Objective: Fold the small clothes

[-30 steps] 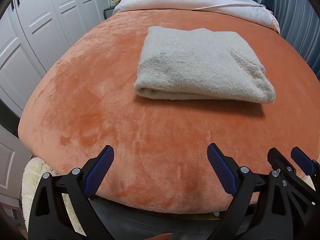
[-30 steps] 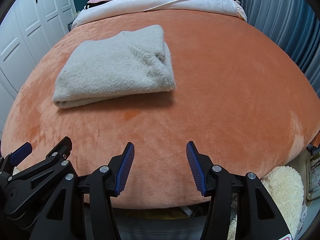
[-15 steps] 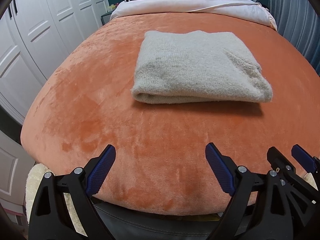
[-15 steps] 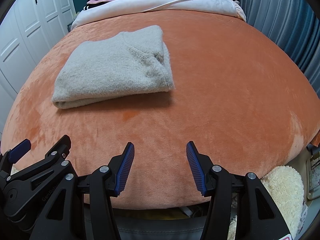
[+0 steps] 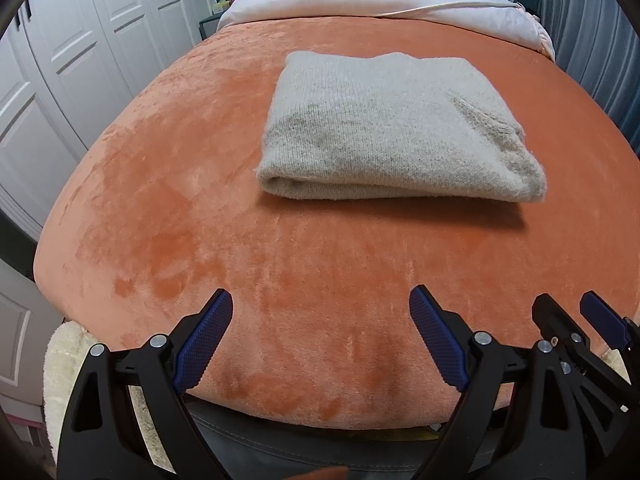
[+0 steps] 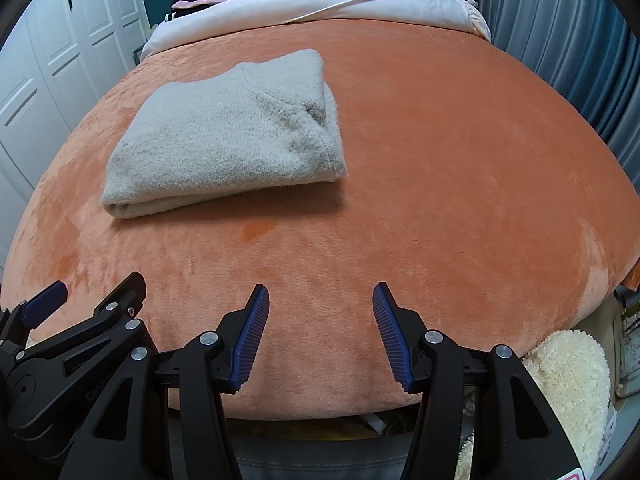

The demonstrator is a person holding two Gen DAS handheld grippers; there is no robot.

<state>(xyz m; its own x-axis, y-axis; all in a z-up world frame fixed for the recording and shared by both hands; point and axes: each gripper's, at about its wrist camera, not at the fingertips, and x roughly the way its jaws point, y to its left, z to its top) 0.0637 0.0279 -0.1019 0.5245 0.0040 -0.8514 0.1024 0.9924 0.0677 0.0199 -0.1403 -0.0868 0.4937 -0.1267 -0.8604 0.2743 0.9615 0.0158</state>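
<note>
Both my grippers, left (image 5: 320,336) and right (image 6: 320,332), hang spread and empty. Sweater (image 5: 392,128) lies folded mid-frame in the left view, upper left in the right's, long axis crosswise; left seems nearer.

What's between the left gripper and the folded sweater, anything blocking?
Nothing visible. Only bare orange blanket lies between the open left gripper and the folded grey sweater. The right gripper, also open, has the same unobstructed stretch.
</note>
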